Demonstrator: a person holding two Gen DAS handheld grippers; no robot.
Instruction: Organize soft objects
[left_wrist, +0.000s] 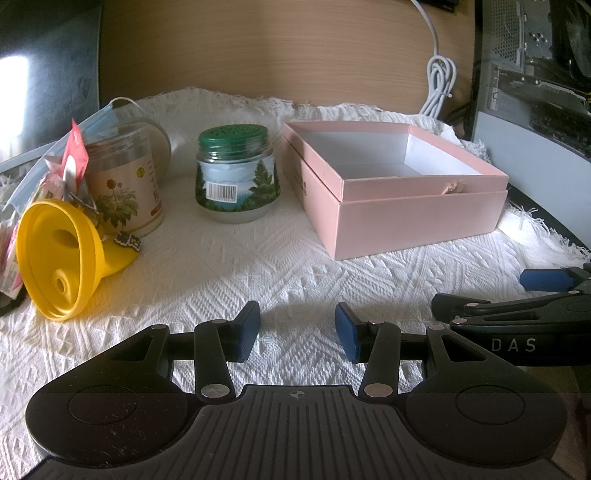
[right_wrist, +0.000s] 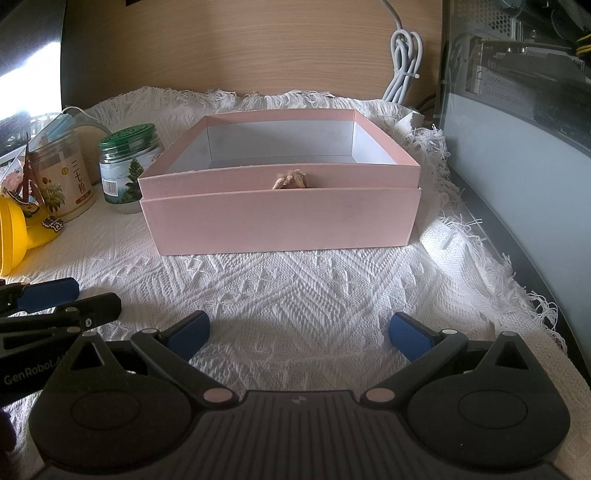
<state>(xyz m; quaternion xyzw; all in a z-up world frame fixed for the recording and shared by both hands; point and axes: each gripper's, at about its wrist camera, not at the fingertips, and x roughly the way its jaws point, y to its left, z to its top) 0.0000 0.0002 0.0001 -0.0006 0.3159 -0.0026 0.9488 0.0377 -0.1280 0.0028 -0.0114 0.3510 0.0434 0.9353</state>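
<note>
Pink box sits open on the bench; left tongs and right tongs (both empty) gape.

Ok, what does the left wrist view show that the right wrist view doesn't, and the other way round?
Only the left wrist view shows the whole mouth of the yellow funnel lying on its side, and the red packet against the clear jar.

Only the right wrist view shows the pink box head-on, with the cloth's fringed right edge beside the grey case.

Both show the open, empty-looking pink box, the green-lidded jar, the blue face mask, the coiled white cable, and both grippers open: left gripper, right gripper.
</note>
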